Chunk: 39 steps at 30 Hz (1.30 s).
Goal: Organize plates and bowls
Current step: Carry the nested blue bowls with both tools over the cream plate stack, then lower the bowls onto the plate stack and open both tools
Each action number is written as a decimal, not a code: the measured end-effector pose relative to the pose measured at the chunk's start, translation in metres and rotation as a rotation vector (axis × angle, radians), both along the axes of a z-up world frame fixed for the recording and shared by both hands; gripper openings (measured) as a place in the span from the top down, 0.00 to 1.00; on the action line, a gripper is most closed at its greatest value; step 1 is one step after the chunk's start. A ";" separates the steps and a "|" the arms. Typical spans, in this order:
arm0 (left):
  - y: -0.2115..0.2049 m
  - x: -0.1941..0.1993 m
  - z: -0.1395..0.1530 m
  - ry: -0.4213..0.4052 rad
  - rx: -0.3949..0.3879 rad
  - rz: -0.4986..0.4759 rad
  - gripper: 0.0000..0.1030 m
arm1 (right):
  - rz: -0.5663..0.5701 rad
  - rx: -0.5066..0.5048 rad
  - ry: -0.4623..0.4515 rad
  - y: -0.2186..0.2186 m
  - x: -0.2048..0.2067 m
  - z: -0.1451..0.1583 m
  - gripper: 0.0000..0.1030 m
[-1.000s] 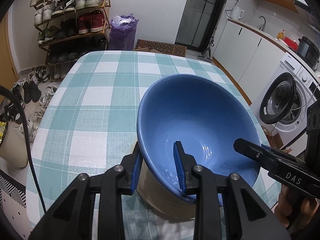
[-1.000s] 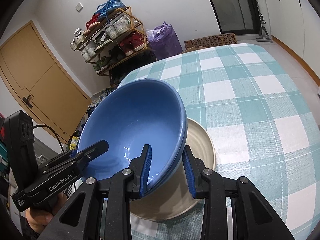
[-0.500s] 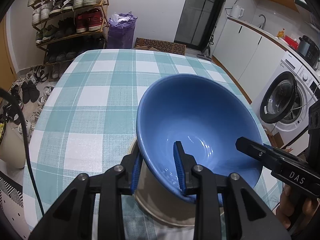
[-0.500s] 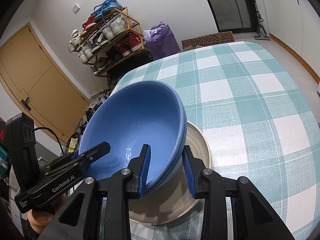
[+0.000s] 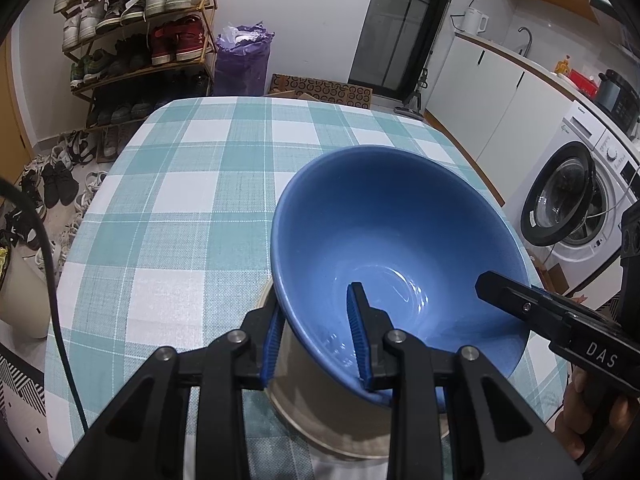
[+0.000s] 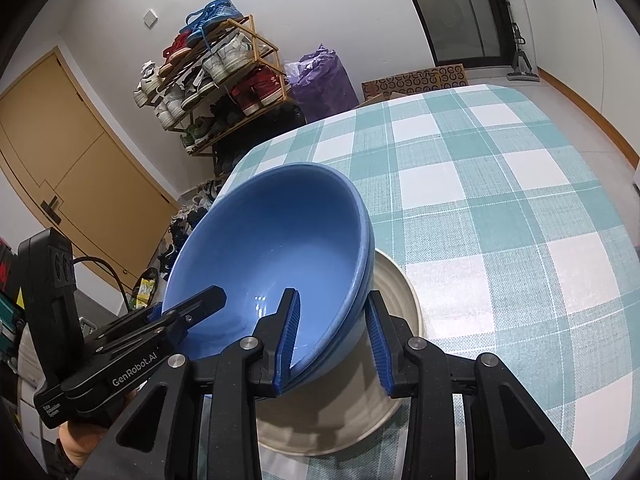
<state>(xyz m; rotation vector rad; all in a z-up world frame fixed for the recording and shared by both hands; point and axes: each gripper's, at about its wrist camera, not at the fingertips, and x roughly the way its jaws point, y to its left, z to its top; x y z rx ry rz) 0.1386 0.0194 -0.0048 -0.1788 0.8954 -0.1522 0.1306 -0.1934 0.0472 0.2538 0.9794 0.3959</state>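
Both grippers — left gripper (image 5: 316,340) and right gripper (image 6: 332,344), jaws clamped on opposite rims — hold the blue bowl (image 5: 396,264) over the cream plate (image 6: 396,292) on the desk (image 6: 500,200), stacking apparently nearly done.

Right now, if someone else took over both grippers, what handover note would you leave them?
Left gripper: shut on the rim of the blue bowl, one finger inside, one outside.
Right gripper: shut on the opposite rim; there the edge looks doubled, possibly two nested bowls.
Position: the bowl is tilted, directly over the beige plate on the checked tablecloth; whether it touches the plate cannot be told.
Done: bowl brought to the plate.
Left: lower it level onto the plate, open both grippers, back away.
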 end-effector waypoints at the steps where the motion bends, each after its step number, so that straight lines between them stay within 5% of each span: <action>1: 0.000 0.000 0.000 0.000 0.000 0.000 0.72 | 0.000 0.000 -0.001 0.001 0.000 0.000 0.67; 9: 0.003 0.000 -0.002 0.002 -0.002 -0.008 0.70 | 0.012 0.015 0.000 0.000 -0.001 0.000 0.65; 18: 0.006 -0.003 0.000 -0.009 -0.007 -0.024 0.55 | 0.015 0.035 -0.009 -0.003 -0.003 0.003 0.61; 24: 0.011 -0.009 0.007 -0.034 -0.006 -0.041 0.40 | 0.024 0.011 -0.026 -0.007 -0.004 0.005 0.41; 28: 0.018 -0.015 0.012 -0.057 -0.003 -0.040 0.19 | 0.021 -0.026 -0.063 -0.010 -0.006 0.008 0.20; 32: 0.020 -0.022 0.018 -0.094 0.008 -0.054 0.05 | 0.032 -0.042 -0.085 -0.013 -0.007 0.011 0.13; 39: 0.023 -0.047 0.029 -0.212 0.070 -0.072 0.00 | 0.086 -0.088 -0.196 -0.013 -0.022 0.019 0.01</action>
